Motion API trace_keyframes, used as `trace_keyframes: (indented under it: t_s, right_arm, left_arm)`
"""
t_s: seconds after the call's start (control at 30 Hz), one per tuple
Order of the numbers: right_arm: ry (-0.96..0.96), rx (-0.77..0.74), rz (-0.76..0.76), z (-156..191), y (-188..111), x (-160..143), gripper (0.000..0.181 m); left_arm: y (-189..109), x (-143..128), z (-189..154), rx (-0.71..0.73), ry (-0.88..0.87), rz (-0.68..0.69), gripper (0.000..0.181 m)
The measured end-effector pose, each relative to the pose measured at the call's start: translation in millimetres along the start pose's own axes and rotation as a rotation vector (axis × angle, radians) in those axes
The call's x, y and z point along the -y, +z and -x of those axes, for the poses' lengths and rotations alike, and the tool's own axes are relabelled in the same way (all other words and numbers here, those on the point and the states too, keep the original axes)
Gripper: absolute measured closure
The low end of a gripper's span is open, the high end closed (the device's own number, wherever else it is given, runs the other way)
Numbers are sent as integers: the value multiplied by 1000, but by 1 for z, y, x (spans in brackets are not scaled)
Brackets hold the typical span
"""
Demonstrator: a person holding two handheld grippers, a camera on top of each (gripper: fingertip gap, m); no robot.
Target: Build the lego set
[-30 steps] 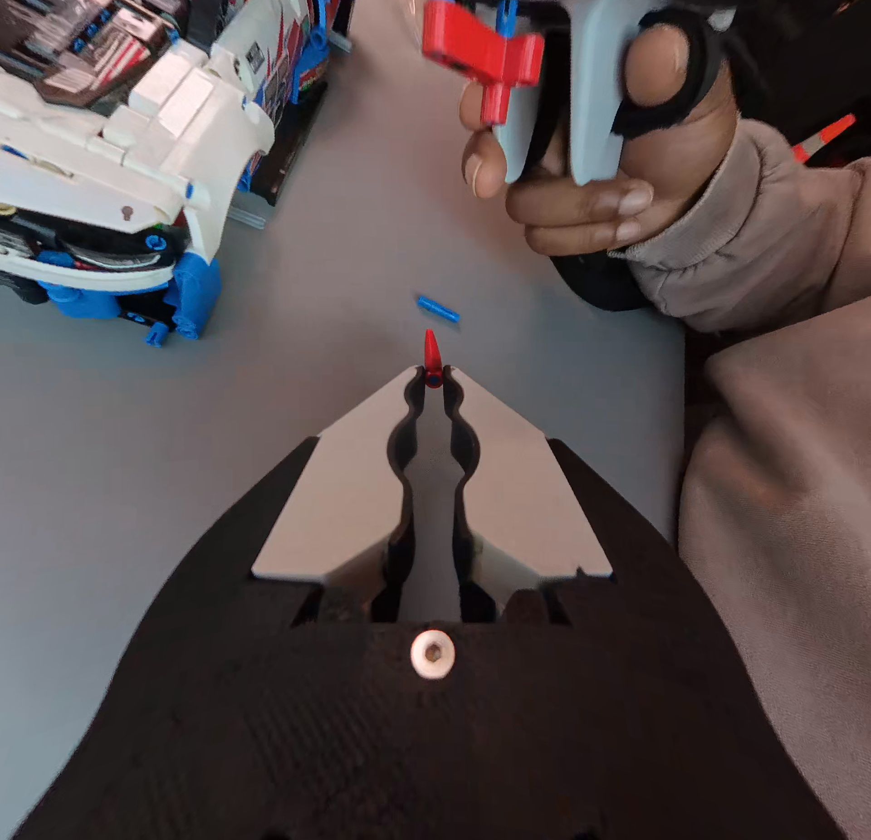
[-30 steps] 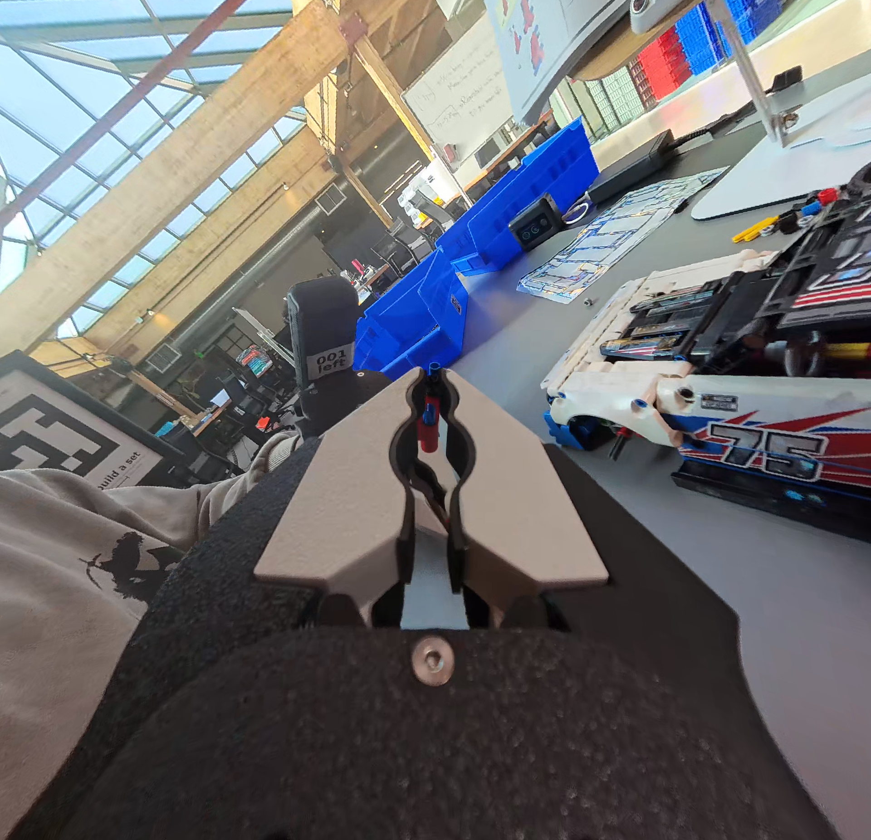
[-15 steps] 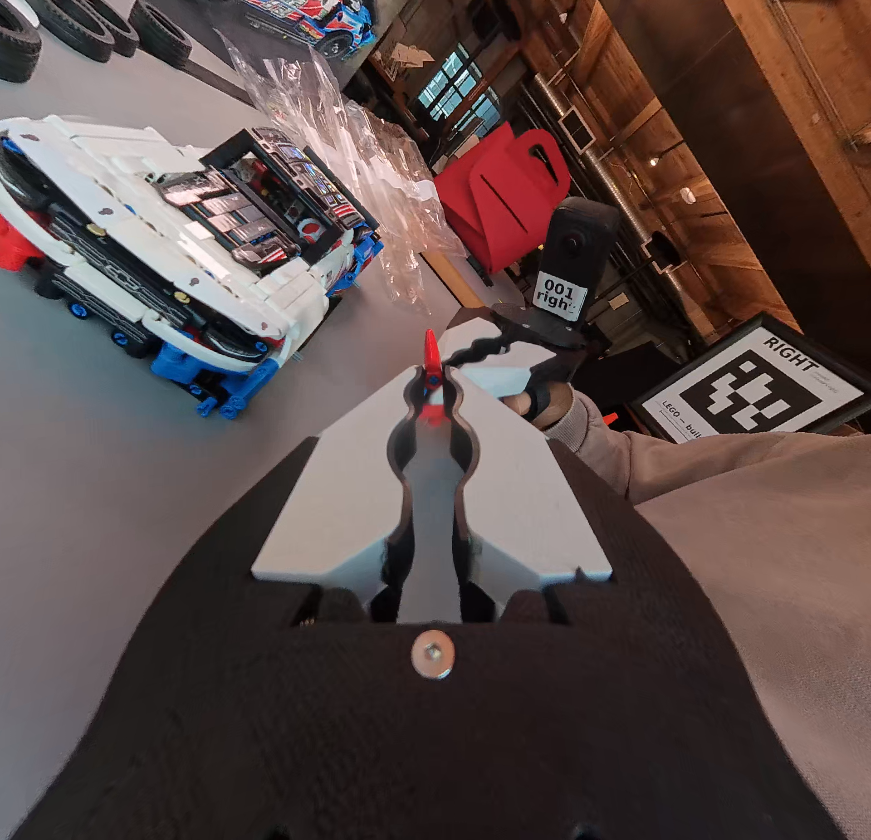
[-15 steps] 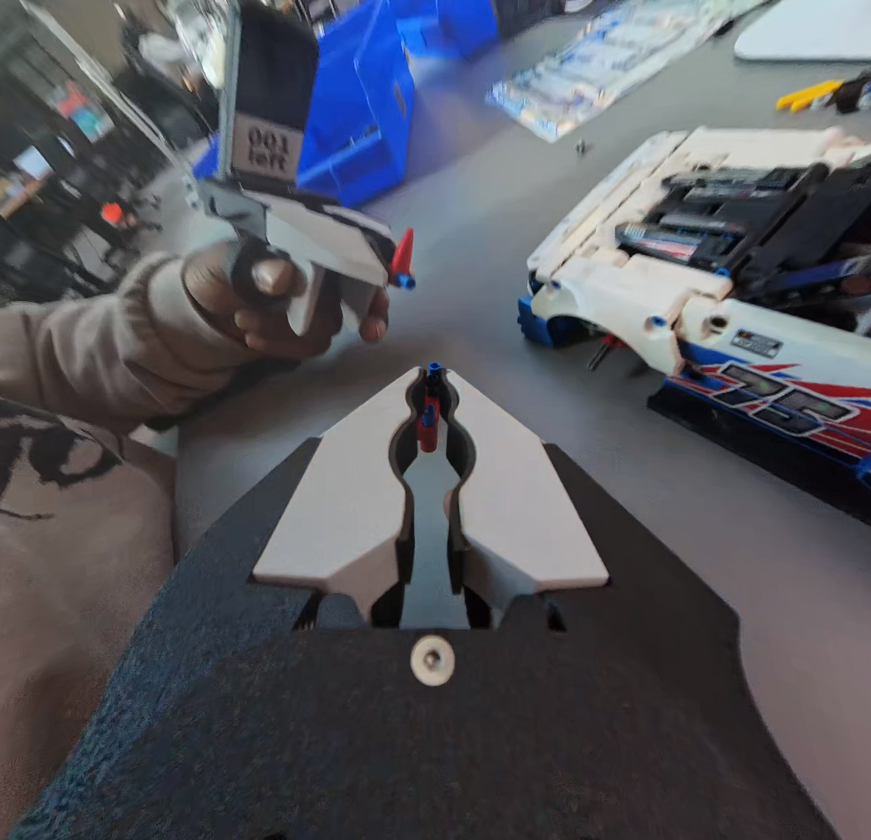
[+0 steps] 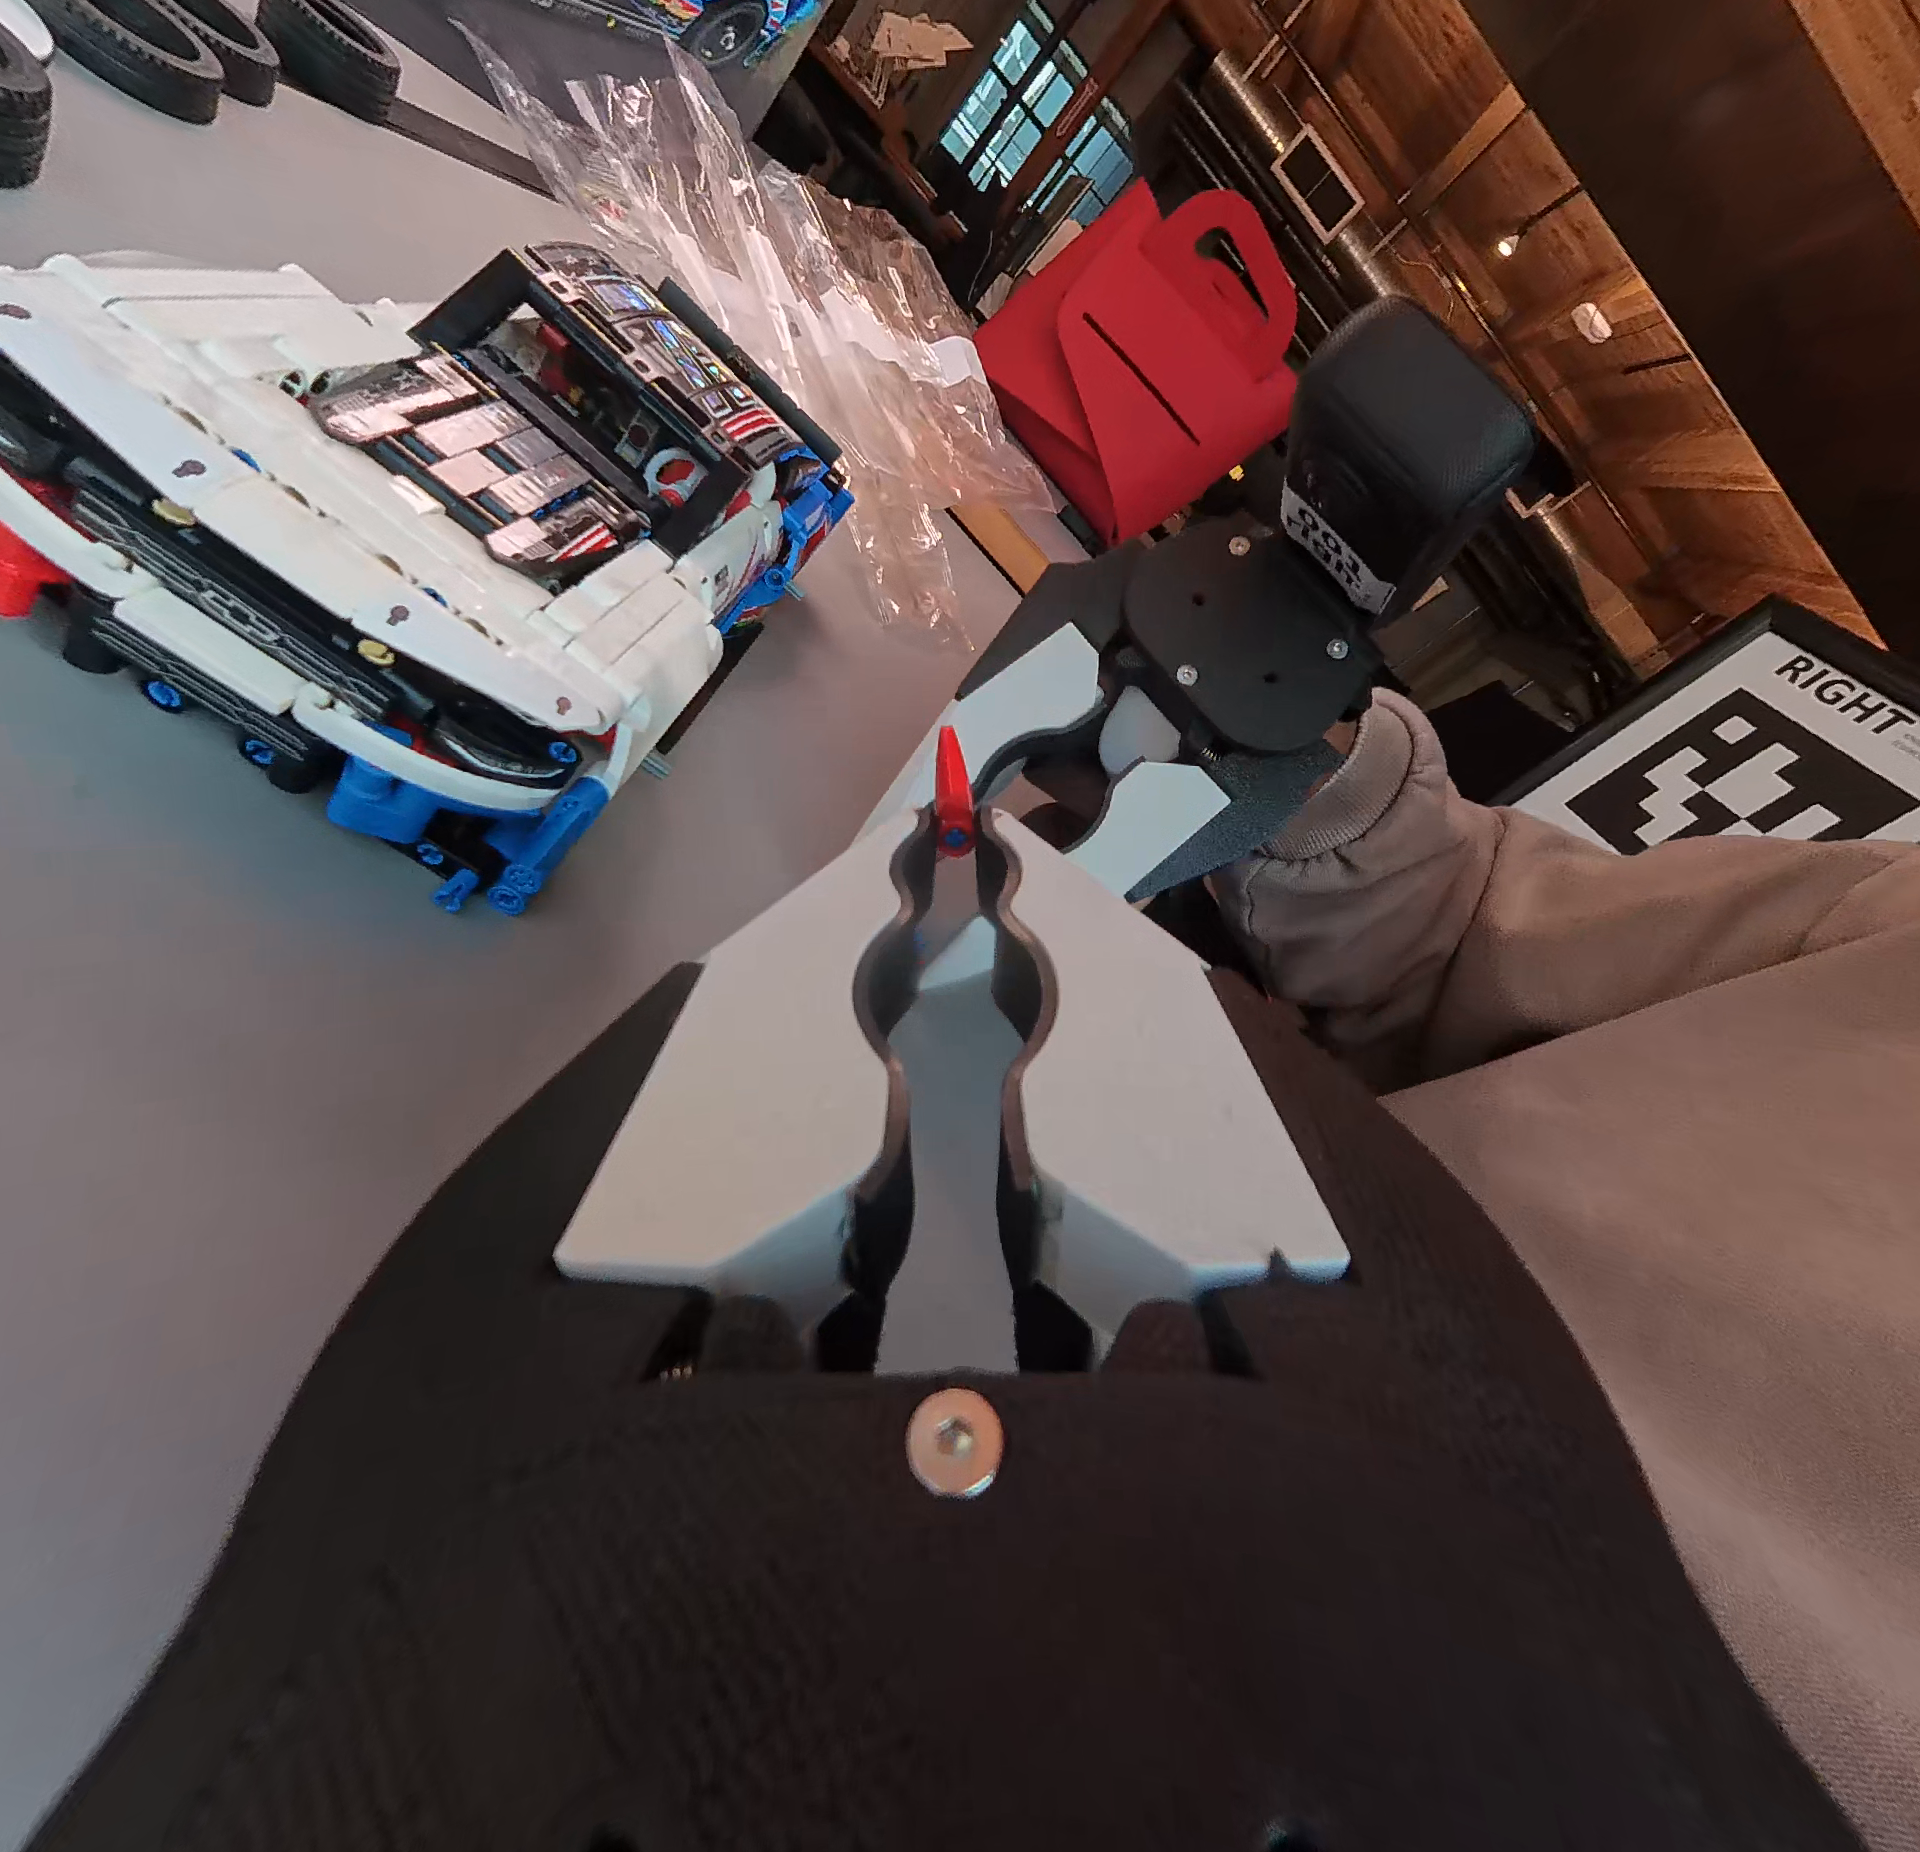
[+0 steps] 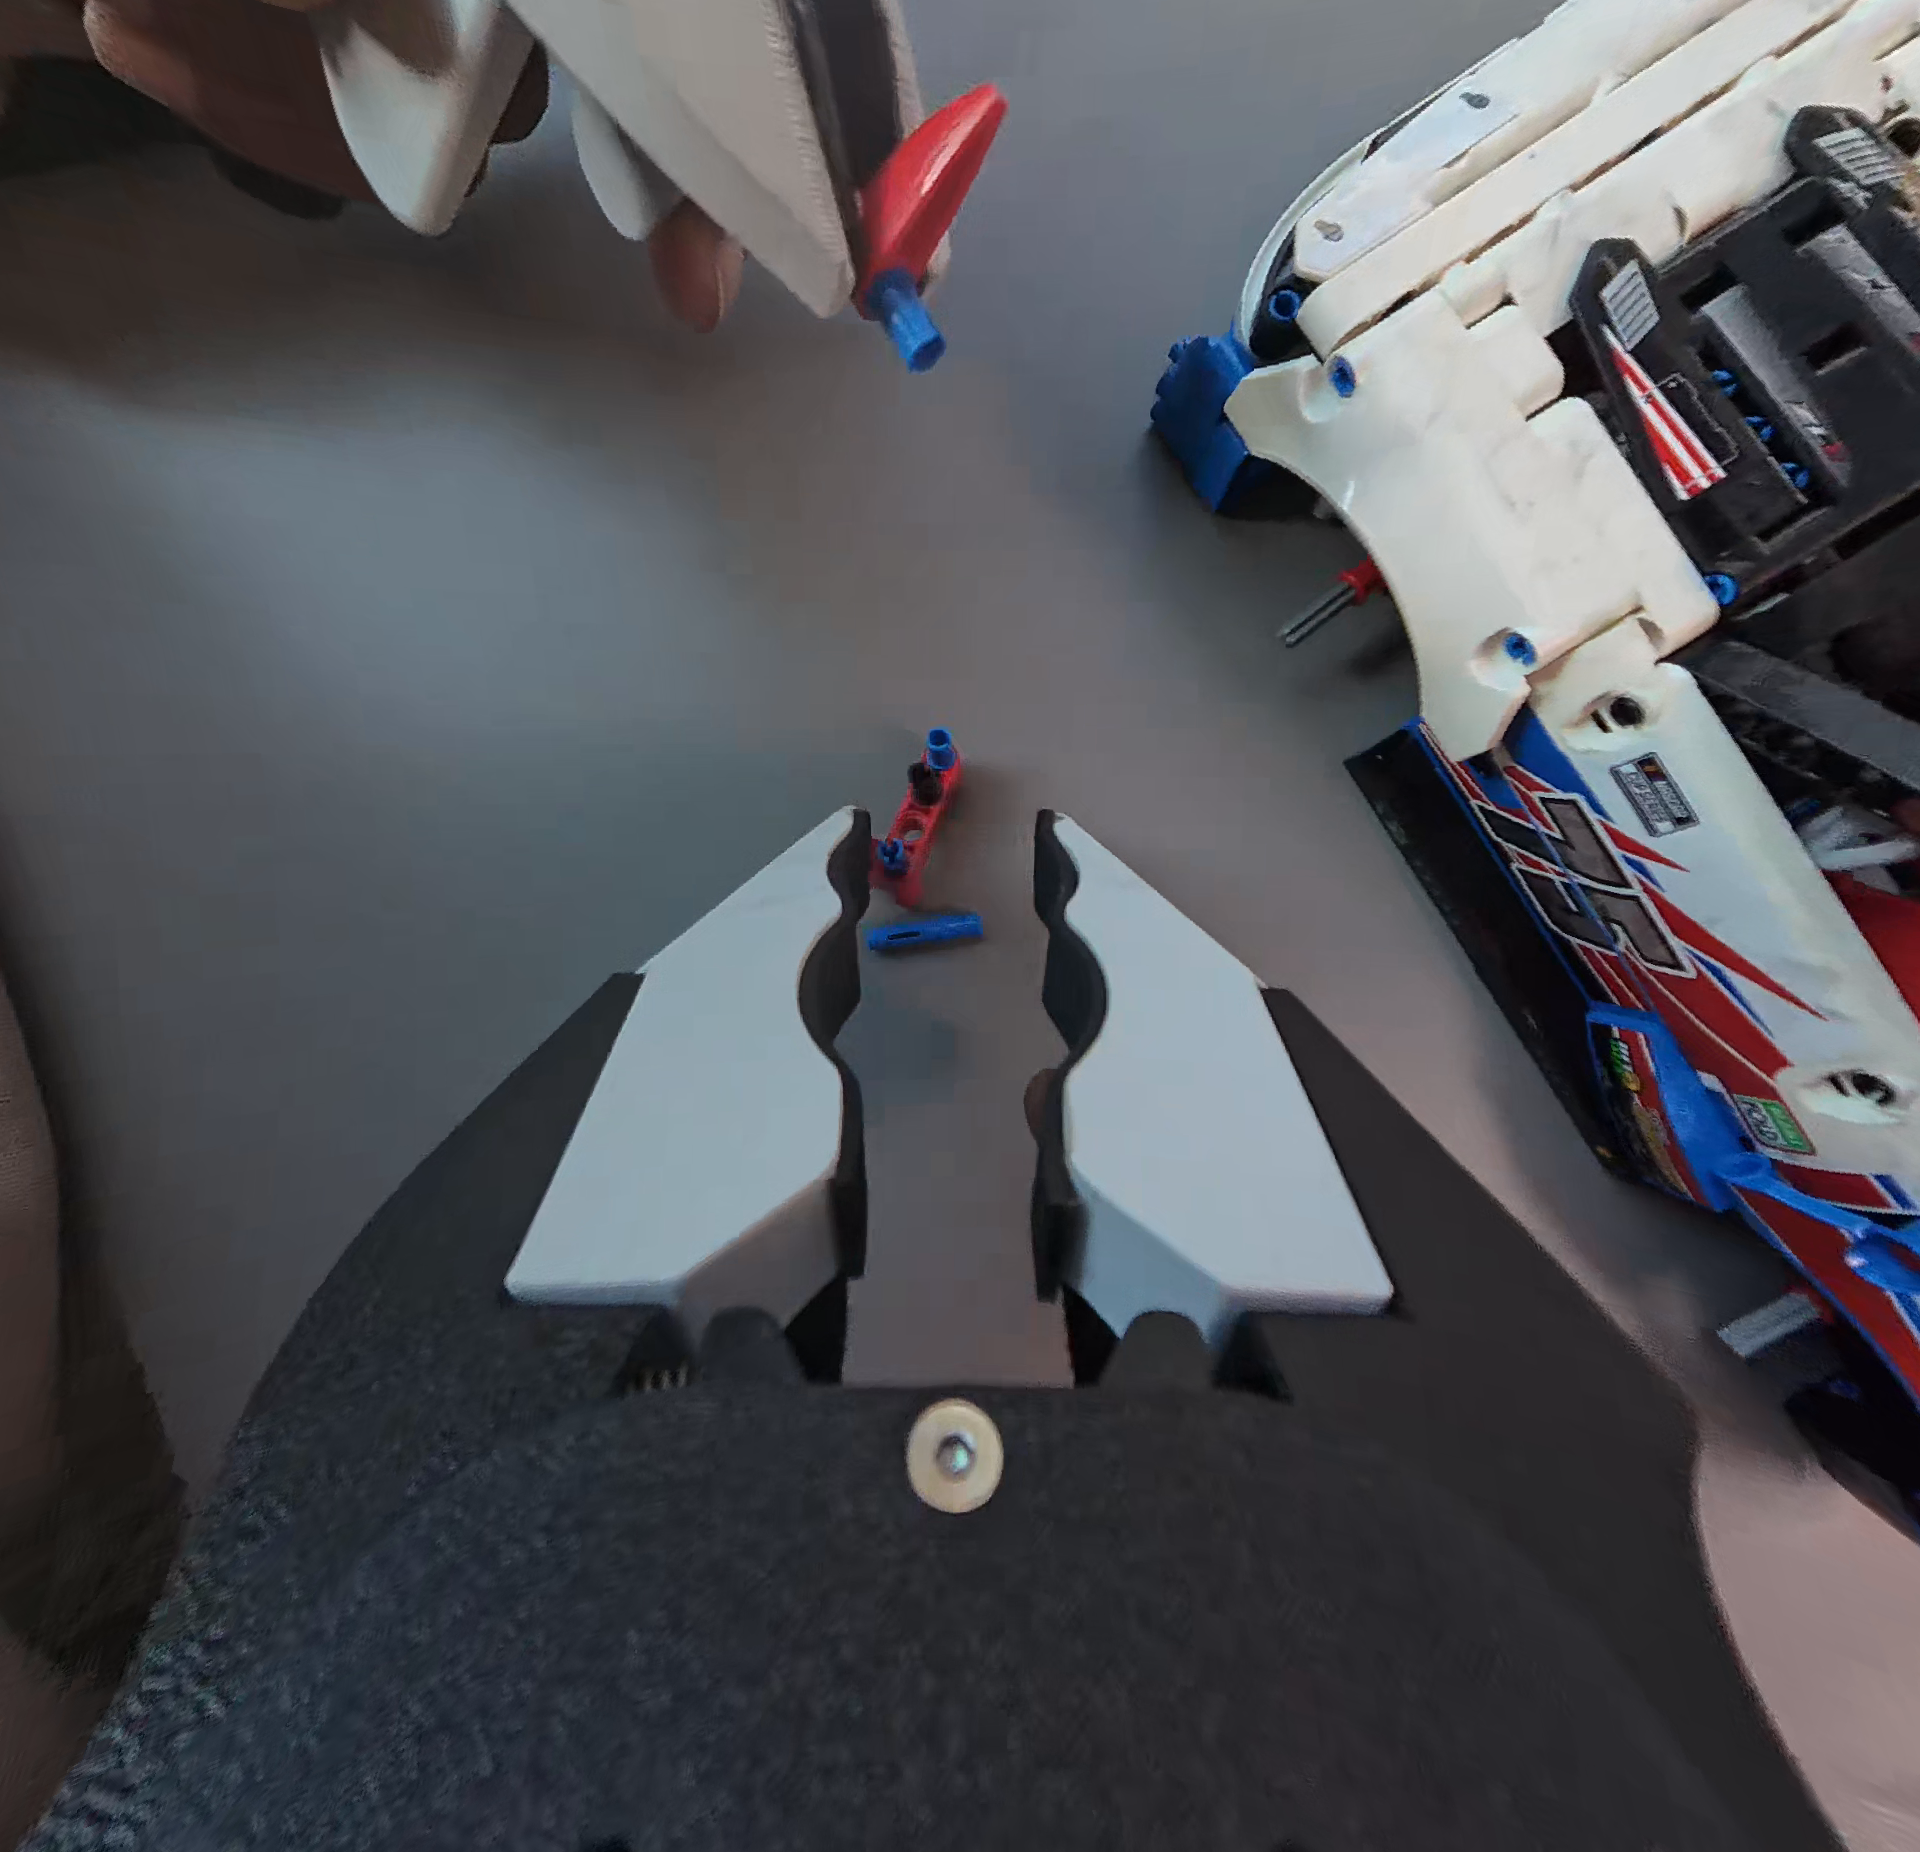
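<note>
My left gripper [image 5: 954, 823] is shut on a small red curved piece [image 5: 950, 786] with a blue pin in it; the piece also shows in the right wrist view [image 6: 928, 190], held above the table. My right gripper [image 6: 948, 828] is open and points down at the grey table. A red beam with blue pins [image 6: 918, 826] lies between its fingertips, against the left one. A loose blue pin [image 6: 924, 932] lies just behind it. The white, blue and red lego car [image 5: 343, 545] stands at the left in the left wrist view and at the right in the right wrist view [image 6: 1558, 472].
Black tyres [image 5: 156, 36] lie at the table's far left. Clear plastic bags [image 5: 790, 368] lie behind the car. A red folded stand [image 5: 1132, 379] and a framed marker board [image 5: 1745, 763] are farther off. A person's sleeve [image 5: 1507, 929] is at the right.
My right gripper has tilted down to the table and opened, and the red beam it held now lies on the table. My left gripper has come closer to it, still gripping the red piece.
</note>
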State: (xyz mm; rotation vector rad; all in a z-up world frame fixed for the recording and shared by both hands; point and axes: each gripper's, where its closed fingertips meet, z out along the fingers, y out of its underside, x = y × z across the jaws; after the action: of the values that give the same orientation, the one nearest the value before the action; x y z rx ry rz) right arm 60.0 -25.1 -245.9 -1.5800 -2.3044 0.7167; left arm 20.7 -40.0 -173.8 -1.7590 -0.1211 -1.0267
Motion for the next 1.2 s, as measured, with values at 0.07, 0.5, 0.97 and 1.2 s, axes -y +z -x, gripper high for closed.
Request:
trace_keyframes:
  t_s: [0.07, 0.5, 0.97, 1.2]
  right_arm:
    - [21, 33, 47, 2, 0, 0, 151]
    - [-36, -67, 253, 0, 7, -5, 163]
    - [-295, -252, 295, -1, 11, -5, 165]
    - [-216, -55, 113, -9, 10, 3, 175]
  left_arm:
    - [1, -1, -1, 0, 5, 7, 176]
    - [-3, 0, 3, 43, 47, 14, 176]
    - [-5, -1, 4, 65, 88, 27, 176]
    - [-9, 6, 0, 13, 75, -11, 176]
